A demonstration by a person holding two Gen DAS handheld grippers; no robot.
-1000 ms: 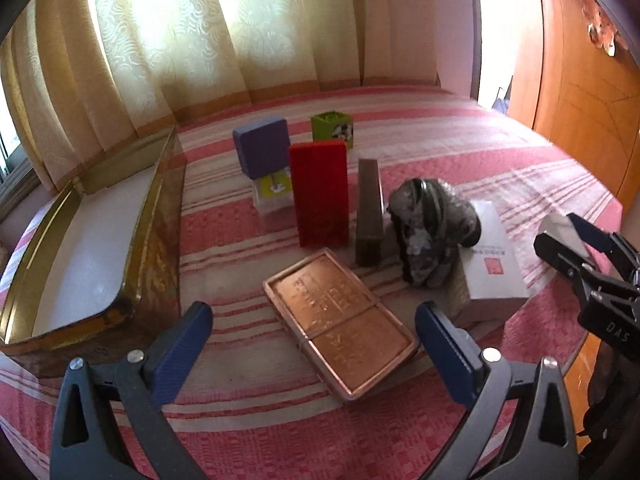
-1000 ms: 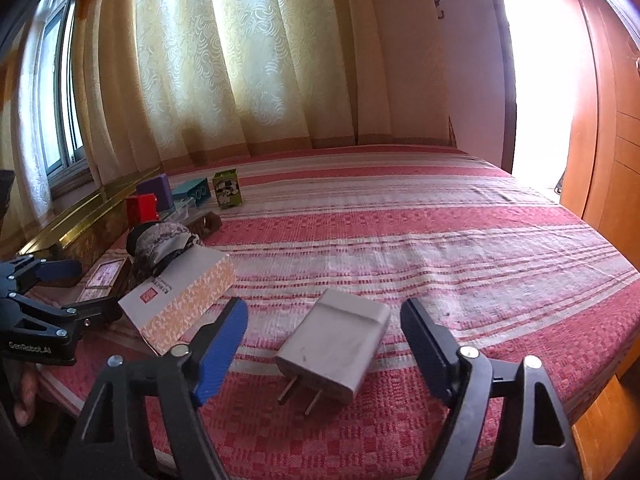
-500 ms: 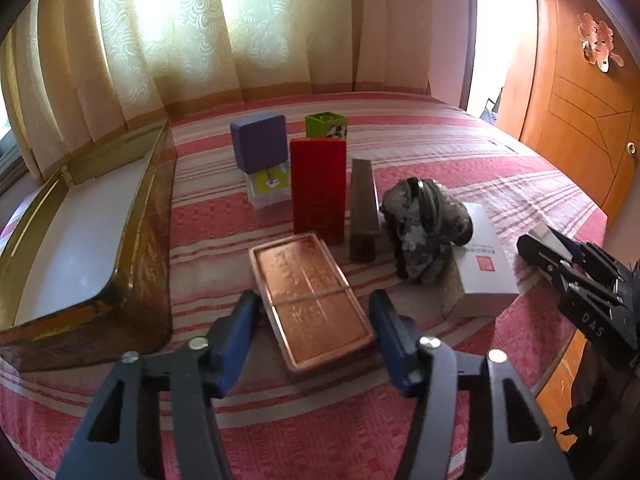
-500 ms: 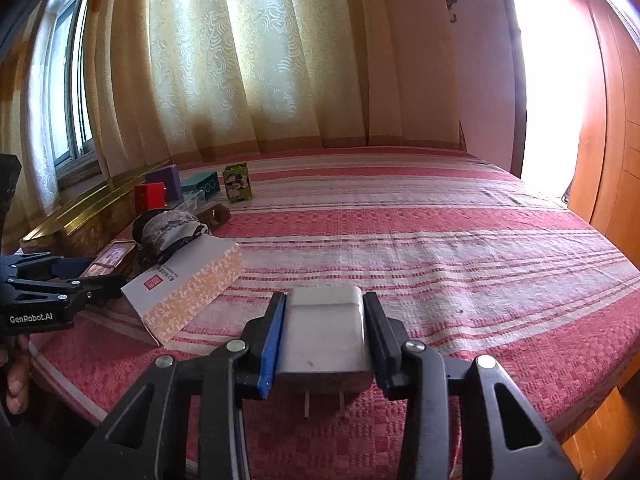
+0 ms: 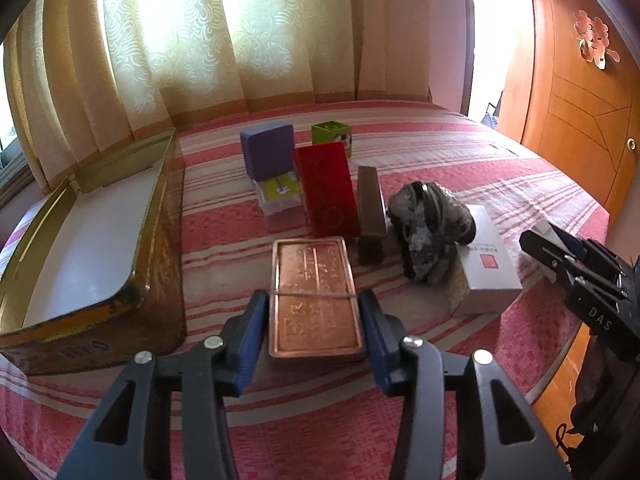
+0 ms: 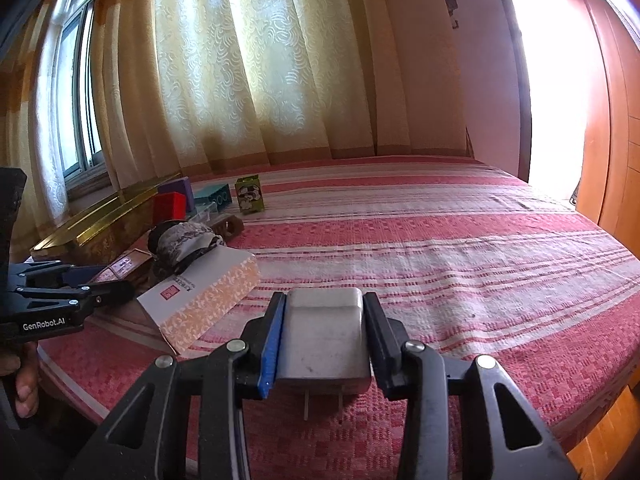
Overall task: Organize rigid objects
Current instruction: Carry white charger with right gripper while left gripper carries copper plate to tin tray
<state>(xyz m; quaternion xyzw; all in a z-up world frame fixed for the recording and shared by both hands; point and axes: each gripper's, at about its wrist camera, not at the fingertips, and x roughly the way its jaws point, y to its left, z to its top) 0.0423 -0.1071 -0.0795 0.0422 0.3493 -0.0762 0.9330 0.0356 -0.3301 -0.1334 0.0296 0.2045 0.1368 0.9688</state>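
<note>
A flat copper tin (image 5: 312, 280) lies on the red striped bedspread, between the blue pads of my left gripper (image 5: 314, 328). The jaws are closing, and both pads meet the tin's long sides. My right gripper (image 6: 324, 336) is shut on a white plug charger (image 6: 324, 320), whose prongs point back toward the camera just above the cloth. An open gold tin box (image 5: 160, 240) with a white inside stands left of the copper tin. In the left wrist view the right gripper (image 5: 560, 248) shows at the right edge.
Behind the copper tin stand a red box (image 5: 326, 188), a purple box (image 5: 266, 152), a green box (image 5: 332, 136) and a dark brown bar (image 5: 370, 208). A camouflage bundle (image 5: 428, 220) leans on a white box (image 5: 486, 264). The bed's edge runs just right of it.
The left jaws narrowed from wide open onto the copper tin, which turned from slanted to straight between them. The right jaws shut on the charger and lifted its front end.
</note>
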